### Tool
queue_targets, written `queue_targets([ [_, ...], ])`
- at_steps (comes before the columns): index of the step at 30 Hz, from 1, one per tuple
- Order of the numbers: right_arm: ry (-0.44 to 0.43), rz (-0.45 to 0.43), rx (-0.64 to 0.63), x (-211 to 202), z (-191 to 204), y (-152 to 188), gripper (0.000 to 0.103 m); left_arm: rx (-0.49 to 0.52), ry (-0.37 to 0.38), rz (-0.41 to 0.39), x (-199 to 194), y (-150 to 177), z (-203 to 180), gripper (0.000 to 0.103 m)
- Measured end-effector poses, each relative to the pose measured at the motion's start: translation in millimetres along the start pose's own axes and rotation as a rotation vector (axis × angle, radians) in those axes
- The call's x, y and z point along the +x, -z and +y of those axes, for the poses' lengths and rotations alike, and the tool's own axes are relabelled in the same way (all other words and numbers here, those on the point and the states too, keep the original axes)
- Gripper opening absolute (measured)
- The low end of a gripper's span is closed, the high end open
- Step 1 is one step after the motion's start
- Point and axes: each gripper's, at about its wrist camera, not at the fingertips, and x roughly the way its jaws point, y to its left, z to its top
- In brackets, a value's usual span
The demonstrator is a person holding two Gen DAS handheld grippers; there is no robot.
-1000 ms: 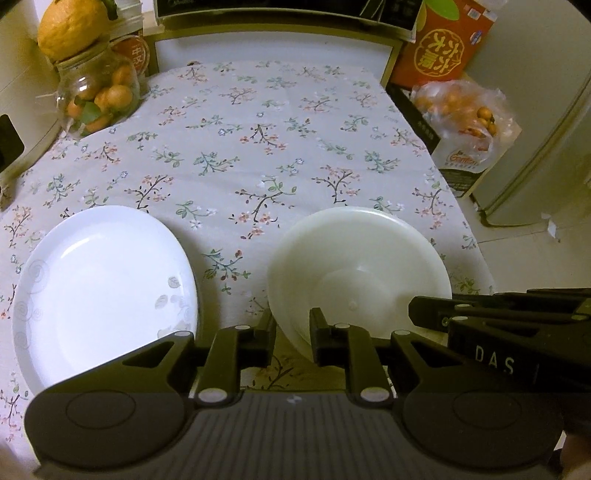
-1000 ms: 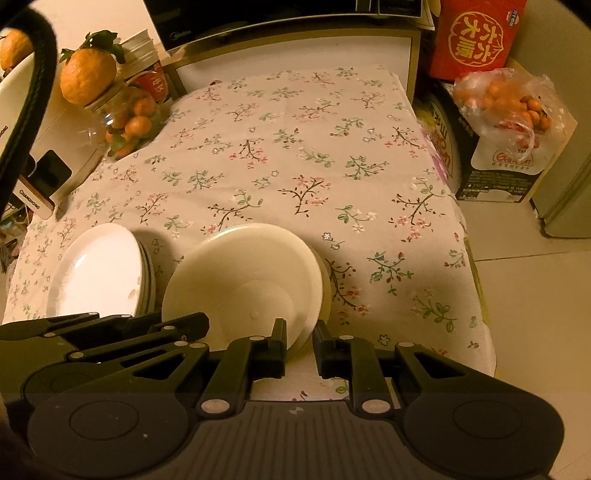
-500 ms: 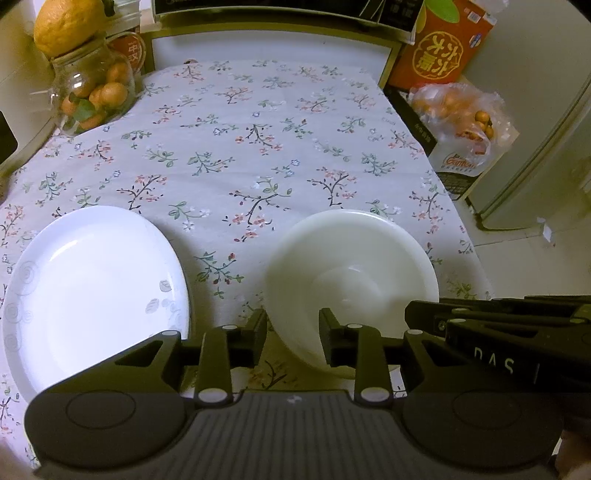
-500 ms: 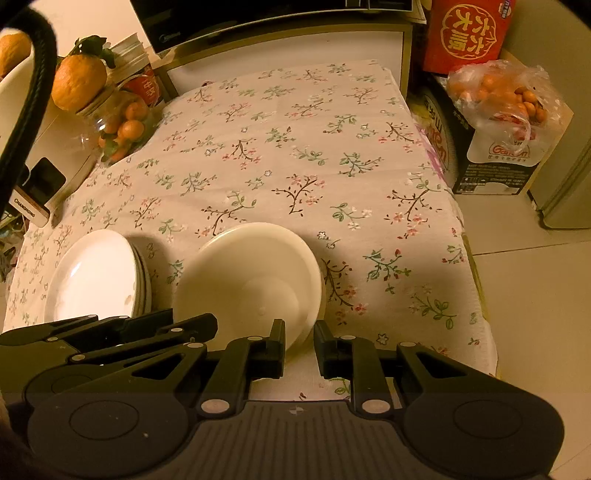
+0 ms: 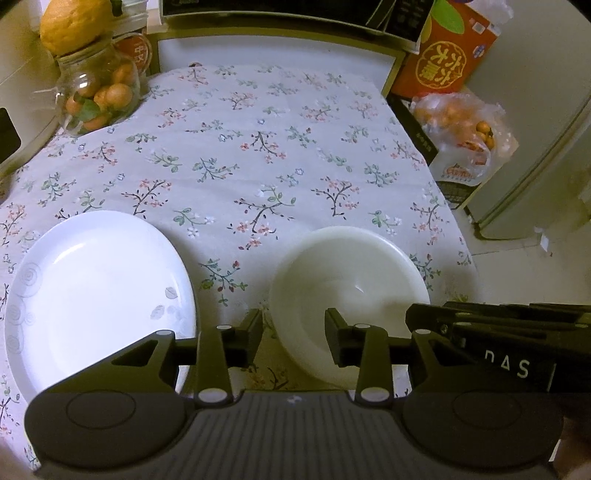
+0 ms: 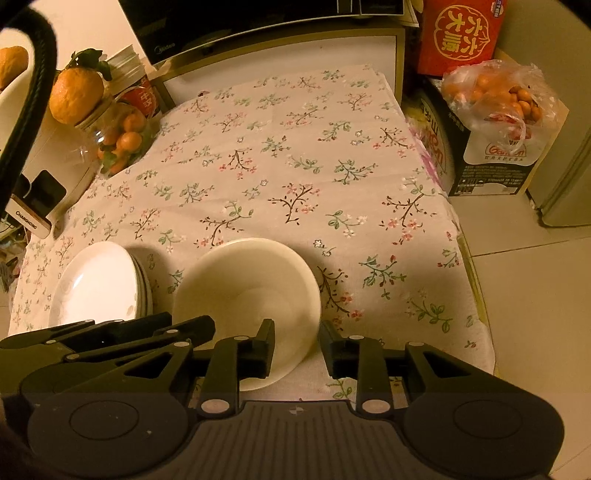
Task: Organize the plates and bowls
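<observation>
Far ahead and to the left of both grippers, at the back corner of the floral tablecloth point(image 5: 258, 155): a glass jar point(image 5: 98, 88) filled with small orange fruits, a big orange citrus point(image 5: 75, 24) sitting on its mouth. Nearer, just left of the left gripper point(image 5: 293, 339): a stack of white plates point(image 5: 96, 295) with faint grey swirl and leaf prints, nothing on the top one; in the right wrist view, several rims layered along the stack's right edge. Left gripper pointing steeply down, jaws parted and just now widening, straddling the left near rim of the white bowl point(image 5: 349, 291), one finger outside the wall, the other over the inside, neither pad pressing on it. Bowl itself empty, resting on the cloth near the table's front edge, beside the plates but apart from them. Immediately right, the right gripper point(image 6: 297, 349), likewise angled down, jaws spread a little and just now opening, with the bowl's right near rim in the gap and no pinch on it; the two tools side by side, close together. Farther right, off the table past the cloth's edge: a clear plastic bag point(image 6: 495, 96) holding more small orange fruits, lying on a dark carton point(image 6: 480, 166), with a red-orange box point(image 6: 461, 35) behind it.
</observation>
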Motion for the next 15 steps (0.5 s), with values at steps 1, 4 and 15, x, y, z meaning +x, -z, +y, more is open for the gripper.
queue_targets([
  [1,-0.001,-0.003,0.0,-0.6,0.0,-0.2,0.027,-0.005,0.003,-0.002,-0.9,-0.4,0.8,0.035],
  [4,-0.002,-0.013,0.005,-2.7,-1.1,-1.1,0.03,-0.017,0.015,-0.011,-4.0,-2.8,3.2,0.038],
  [15,0.0,-0.053,0.105,-11.2,-21.4,-9.1,0.065,-0.116,0.064,-0.038,-10.7,-16.1,23.7,0.042],
])
